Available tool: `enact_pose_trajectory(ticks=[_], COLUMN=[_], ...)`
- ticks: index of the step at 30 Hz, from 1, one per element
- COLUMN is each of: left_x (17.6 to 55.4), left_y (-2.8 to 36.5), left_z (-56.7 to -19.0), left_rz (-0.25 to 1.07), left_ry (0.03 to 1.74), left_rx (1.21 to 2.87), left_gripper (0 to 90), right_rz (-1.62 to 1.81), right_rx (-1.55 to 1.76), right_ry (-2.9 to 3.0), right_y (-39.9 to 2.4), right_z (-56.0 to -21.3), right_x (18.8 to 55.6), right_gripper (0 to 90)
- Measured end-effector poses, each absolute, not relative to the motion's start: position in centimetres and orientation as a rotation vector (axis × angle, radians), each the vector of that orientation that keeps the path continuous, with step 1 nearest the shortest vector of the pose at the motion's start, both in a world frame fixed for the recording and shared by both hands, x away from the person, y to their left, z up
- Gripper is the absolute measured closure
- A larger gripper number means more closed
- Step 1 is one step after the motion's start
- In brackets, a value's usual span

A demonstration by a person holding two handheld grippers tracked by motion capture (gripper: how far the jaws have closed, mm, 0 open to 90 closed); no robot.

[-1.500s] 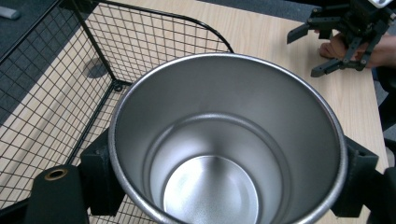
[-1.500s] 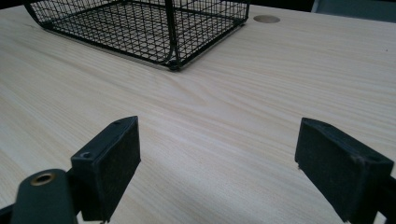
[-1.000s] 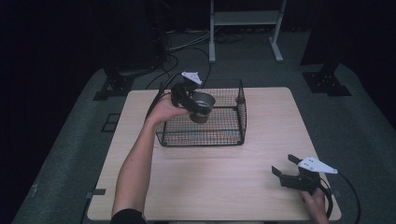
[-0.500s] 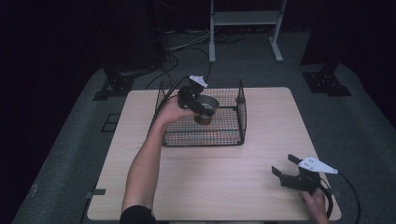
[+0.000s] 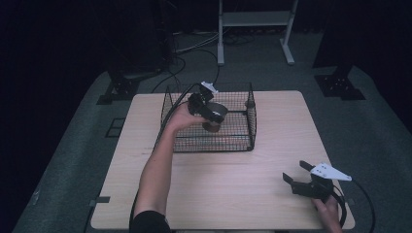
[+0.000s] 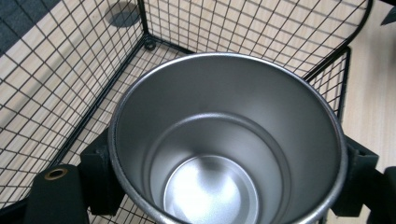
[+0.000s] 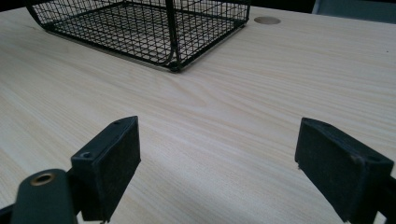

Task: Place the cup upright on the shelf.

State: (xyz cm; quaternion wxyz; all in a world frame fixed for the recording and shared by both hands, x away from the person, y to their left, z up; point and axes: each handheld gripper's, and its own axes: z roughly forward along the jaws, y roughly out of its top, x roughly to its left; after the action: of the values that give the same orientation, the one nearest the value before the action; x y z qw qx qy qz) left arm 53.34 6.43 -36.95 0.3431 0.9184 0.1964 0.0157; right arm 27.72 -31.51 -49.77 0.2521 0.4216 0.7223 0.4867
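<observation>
The left tool (image 5: 210,112) pinches a steel cup (image 6: 224,144) by its sides, holding it inside the wire basket (image 5: 243,141) on the worktop (image 5: 228,184). The right tool (image 7: 219,163) rests near the worktop's front right corner, jaws spread wide, well apart from the basket.

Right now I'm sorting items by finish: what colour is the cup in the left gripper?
Plain silver, brushed metal; the cup shows best in the left gripper view.
</observation>
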Motion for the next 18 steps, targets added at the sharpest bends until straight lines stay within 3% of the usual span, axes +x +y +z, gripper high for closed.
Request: enact_pose_trajectory(ticks=[18], left_x=[53.7], left_y=[5.7], left_z=[-39.7], left_rz=[0.032], left_ry=[0.548], left_rx=[2.415], left_gripper=[17.5], right_rz=[1.320], right_rx=[1.145], right_ry=[1.968], right_y=[-31.5], right_z=[-49.8], right_x=[27.7], right_gripper=[13.5])
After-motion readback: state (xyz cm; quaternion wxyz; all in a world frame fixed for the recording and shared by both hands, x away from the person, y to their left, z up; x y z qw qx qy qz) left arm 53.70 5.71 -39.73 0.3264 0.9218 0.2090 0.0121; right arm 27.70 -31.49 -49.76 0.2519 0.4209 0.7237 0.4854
